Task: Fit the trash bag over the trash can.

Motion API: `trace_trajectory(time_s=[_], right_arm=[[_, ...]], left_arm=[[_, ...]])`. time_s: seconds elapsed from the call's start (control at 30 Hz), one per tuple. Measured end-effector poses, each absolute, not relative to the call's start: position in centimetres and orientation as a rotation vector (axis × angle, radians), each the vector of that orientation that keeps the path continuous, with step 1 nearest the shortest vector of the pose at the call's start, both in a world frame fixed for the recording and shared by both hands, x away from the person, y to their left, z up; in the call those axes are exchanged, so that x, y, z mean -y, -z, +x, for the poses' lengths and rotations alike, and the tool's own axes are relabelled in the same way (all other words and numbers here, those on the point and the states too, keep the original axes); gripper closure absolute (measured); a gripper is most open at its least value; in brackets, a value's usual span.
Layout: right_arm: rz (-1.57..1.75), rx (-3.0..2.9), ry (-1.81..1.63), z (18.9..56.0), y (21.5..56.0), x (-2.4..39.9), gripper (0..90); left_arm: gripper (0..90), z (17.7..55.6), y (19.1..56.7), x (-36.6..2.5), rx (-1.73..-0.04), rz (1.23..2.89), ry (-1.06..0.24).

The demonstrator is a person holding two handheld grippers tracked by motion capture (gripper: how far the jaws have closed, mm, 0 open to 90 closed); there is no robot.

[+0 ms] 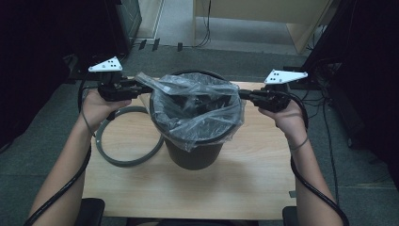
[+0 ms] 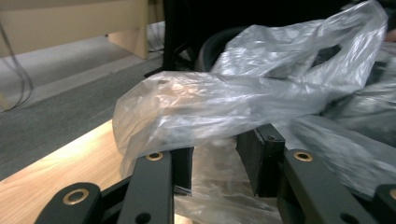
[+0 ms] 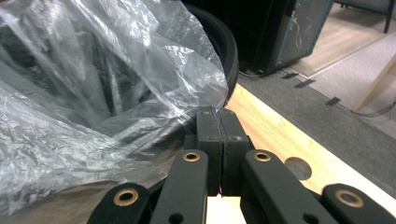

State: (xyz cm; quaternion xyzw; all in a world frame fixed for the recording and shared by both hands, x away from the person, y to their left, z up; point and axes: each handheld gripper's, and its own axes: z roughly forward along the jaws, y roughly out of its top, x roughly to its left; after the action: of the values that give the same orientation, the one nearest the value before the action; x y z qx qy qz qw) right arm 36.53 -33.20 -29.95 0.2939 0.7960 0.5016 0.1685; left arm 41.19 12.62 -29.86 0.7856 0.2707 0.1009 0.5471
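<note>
A dark round bin (image 1: 193,155) stands mid-table, lined with a clear plastic bag (image 1: 197,108) whose edge folds over the rim. At the bin's left rim is my left gripper (image 1: 148,88). In the left gripper view its jaws (image 2: 215,140) stand apart, and a bunched fold of the bag (image 2: 210,102) drapes across and above their tips without being pinched. My right gripper (image 1: 242,94) is at the right rim. Seen from the right gripper view, it (image 3: 219,112) is shut, with the edge of the bag (image 3: 93,93) caught at its tips beside the bin's black rim (image 3: 224,42).
A grey plastic ring (image 1: 127,162) lies flat on the wooden table (image 1: 188,193), left of the bin. The table has a small round hole (image 3: 298,168) near the right gripper. Grey carpet surrounds the table, with dark equipment and cables at both sides.
</note>
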Motion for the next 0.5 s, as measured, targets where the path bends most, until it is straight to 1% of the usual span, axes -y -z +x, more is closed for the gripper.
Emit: trace_trajectory(time_s=[0.13, 0.3, 0.5], right_arm=[[0.874, -2.262, -1.424, 37.1, 30.3, 33.1, 90.0], [0.886, -2.262, -1.369, 37.4, 30.7, 32.8, 90.0], [0.892, -2.297, -1.311, 37.7, 31.4, 32.2, 90.0]], left_arm=[[67.5, 41.7, 30.1, -12.4, -0.653, 1.860, -0.231], [67.7, 42.1, 30.6, -12.1, -0.663, 1.877, -0.250], [70.2, 42.4, 31.1, -11.7, -0.670, 1.892, -0.269]])
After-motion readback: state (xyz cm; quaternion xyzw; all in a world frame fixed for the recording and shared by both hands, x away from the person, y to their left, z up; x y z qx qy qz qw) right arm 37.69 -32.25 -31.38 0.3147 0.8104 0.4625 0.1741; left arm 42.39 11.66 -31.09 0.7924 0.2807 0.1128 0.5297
